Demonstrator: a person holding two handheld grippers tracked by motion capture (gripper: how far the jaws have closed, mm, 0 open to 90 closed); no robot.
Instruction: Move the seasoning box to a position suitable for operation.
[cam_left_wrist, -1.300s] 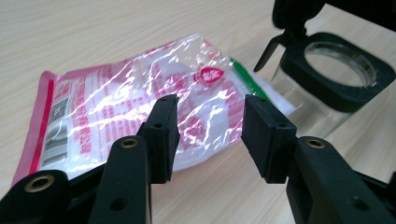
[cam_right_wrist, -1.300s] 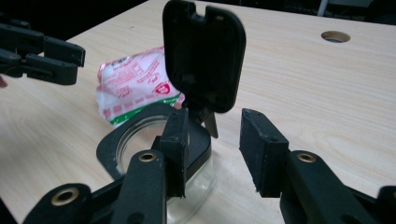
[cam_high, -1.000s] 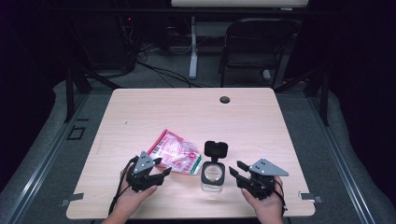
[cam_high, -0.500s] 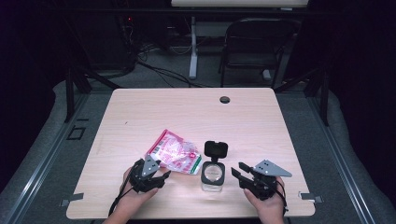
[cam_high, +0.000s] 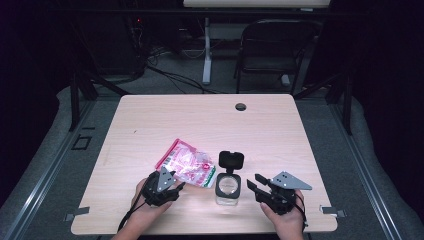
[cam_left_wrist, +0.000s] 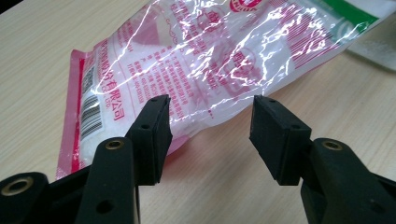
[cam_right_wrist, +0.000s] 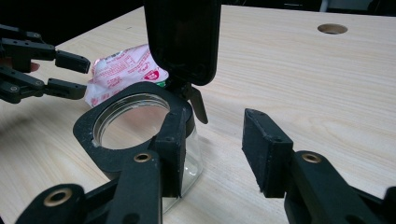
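Pale wooden table (cam_high: 300, 125), grey carpet floor (cam_high: 360, 165), black folding chair (cam_high: 272, 50) behind, dark room

A clear pink-printed bag (cam_high: 187, 166), a black-lidded clear jar (cam_high: 228, 186), a pale woodgrain table (cam_high: 280, 130).

Bag (cam_high: 186, 164) on table (cam_high: 280, 130), jar (cam_high: 229, 186) just right of it, left gripper (cam_high: 176, 188) before bag, right gripper (cam_high: 254, 183) right of jar

A light wooden table (cam_high: 150, 120) carries a pink plastic bag (cam_high: 187, 165) and a flip-lid jar (cam_high: 228, 186).
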